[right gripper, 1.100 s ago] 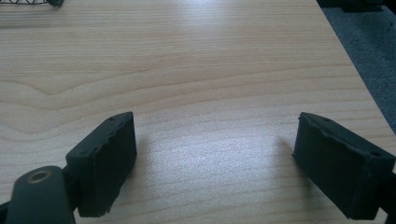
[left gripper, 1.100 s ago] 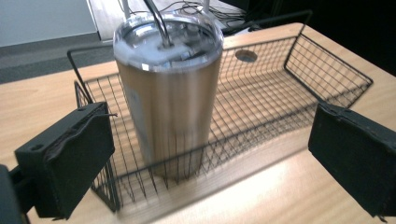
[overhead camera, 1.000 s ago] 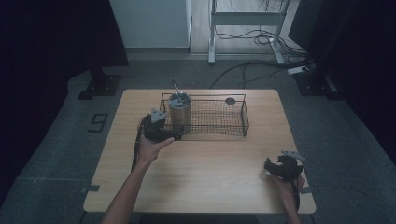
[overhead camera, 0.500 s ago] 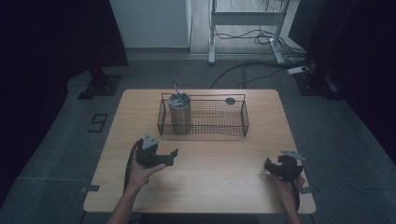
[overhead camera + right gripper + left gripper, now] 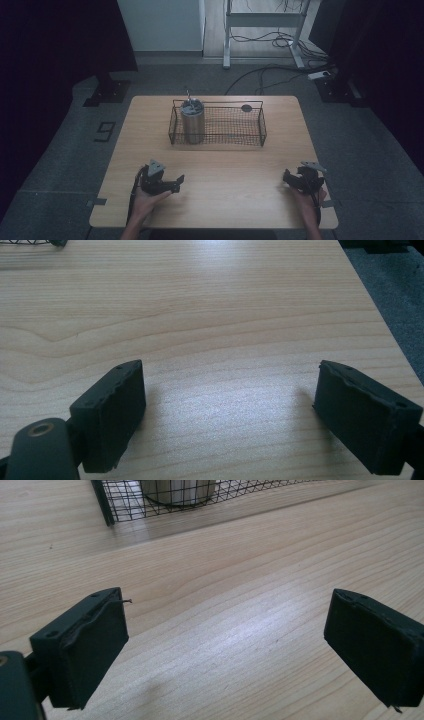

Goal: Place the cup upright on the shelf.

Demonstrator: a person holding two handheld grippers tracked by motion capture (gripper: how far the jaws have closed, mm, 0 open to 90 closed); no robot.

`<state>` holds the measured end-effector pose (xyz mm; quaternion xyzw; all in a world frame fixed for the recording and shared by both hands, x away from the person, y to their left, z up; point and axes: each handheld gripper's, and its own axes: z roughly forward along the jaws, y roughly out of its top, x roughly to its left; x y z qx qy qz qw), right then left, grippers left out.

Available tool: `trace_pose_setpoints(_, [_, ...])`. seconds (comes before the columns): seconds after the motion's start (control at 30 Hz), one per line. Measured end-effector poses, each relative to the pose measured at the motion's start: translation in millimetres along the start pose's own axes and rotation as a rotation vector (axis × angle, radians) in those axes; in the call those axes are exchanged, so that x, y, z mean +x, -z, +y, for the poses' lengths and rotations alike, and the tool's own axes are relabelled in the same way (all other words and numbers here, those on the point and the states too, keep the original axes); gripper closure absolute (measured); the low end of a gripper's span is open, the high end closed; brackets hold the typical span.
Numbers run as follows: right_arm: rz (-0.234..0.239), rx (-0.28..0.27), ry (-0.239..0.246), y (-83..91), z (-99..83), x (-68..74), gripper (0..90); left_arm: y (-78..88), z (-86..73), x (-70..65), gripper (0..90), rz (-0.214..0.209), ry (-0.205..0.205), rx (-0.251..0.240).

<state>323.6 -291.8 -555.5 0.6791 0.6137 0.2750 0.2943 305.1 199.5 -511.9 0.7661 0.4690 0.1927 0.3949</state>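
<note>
The wire basket (image 5: 218,124) is taken as the landmark. Nearest the person, two forearms are seen in the high view entering from the bottom edge, each hand wrapped around a gripper held low over the wooden table (image 5: 225,200). The left gripper (image 5: 176,183) is held on the near side of the basket, near its left end, with its jaws pointed to the right along the tabletop. In the left gripper view (image 5: 225,635) its jaws are spread wide, with nothing but bare wood between them; the basket's corner and the base of the cup are seen at the top of that view. The right gripper (image 5: 289,178) is held near the table's front right corner, well apart from the basket, close to the right edge. In the right gripper view (image 5: 230,405) its jaws are likewise spread wide over bare wood, and the table's right edge with grey floor beyond is seen at the upper right.

Between the grippers and the basket a broad stretch of open tabletop is left free. Farther off, the metal cup (image 5: 192,120) is seen standing upright inside the basket, at its left end, with a lid and a thin straw rising from it. A small dark disc (image 5: 246,107) is seen by the basket's far rim, toward the right; whether it lies inside or just behind cannot be told.
</note>
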Motion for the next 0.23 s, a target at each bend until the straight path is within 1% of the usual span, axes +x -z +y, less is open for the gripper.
trace_pose_setpoints(0.23, [0.0, 0.0, 0.0, 0.0, 0.0, 0.0, 13.0, -1.1, 0.6, -1.5, 4.0, -0.002, -0.005, -0.006])
